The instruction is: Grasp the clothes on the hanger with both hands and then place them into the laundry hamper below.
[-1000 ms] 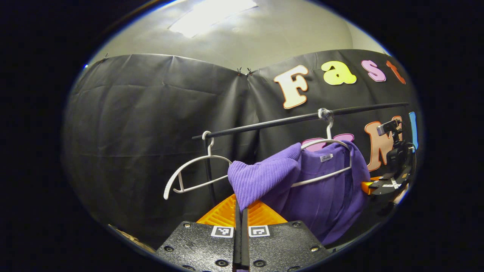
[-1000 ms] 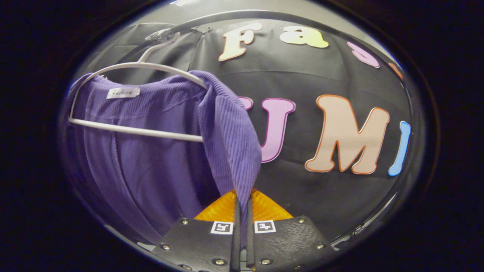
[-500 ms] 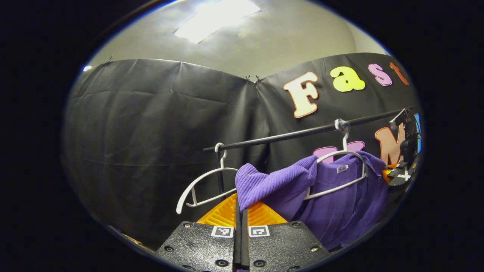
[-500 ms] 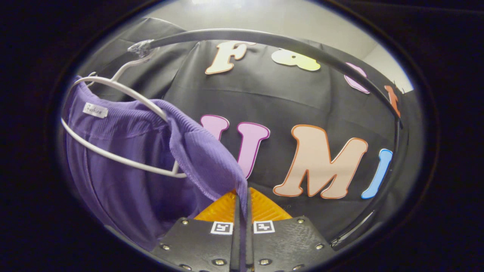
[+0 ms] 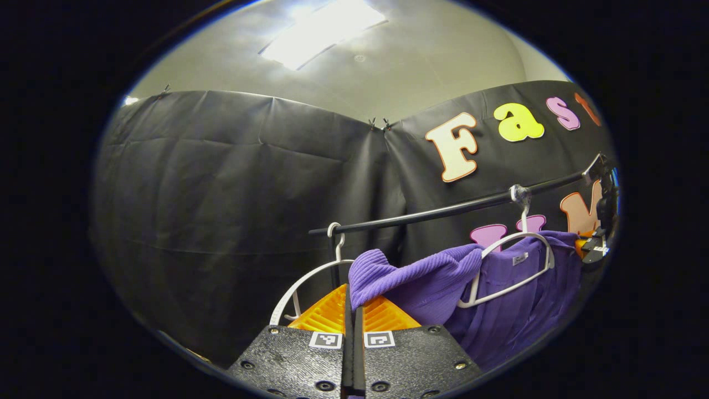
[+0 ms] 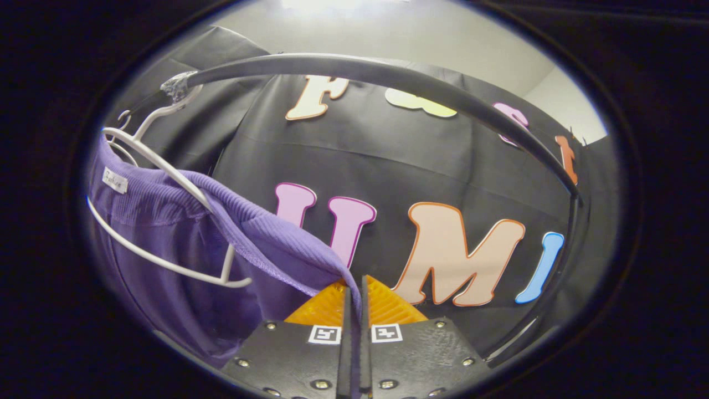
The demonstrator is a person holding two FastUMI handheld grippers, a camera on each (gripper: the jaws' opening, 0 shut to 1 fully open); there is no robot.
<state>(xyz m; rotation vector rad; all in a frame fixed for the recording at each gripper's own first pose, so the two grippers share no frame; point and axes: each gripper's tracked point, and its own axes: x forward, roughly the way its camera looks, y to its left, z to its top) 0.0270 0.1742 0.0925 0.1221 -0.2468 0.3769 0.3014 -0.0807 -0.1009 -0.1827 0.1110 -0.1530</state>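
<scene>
A: Clothes, meaning one purple ribbed garment (image 5: 498, 288), hang on a white hanger (image 5: 512, 266) at the right of the left gripper view. Where does each tool stand?

B: The left tool (image 5: 353, 343) has its fingers pressed together on a fold of the purple fabric at the garment's left shoulder. That shoulder is drawn off the hanger's end and stretches toward the near side.

A: And the other one?

B: In the right gripper view the right tool (image 6: 354, 338) pinches the opposite shoulder of the garment (image 6: 183, 244) between closed fingers. The cloth runs taut from the tips up to the hanger (image 6: 166, 221) at the left.

A: Is the hanger on its support?

B: Yes, its hook sits on a black rail (image 5: 443, 210). A second white hanger (image 5: 310, 277), bare, hangs near the rail's left end. In the right gripper view the rail (image 6: 388, 72) arcs overhead.

A: Can the right tool be seen from the left one?

B: It appears at the far right edge (image 5: 595, 249), beside the garment's right shoulder.
</scene>
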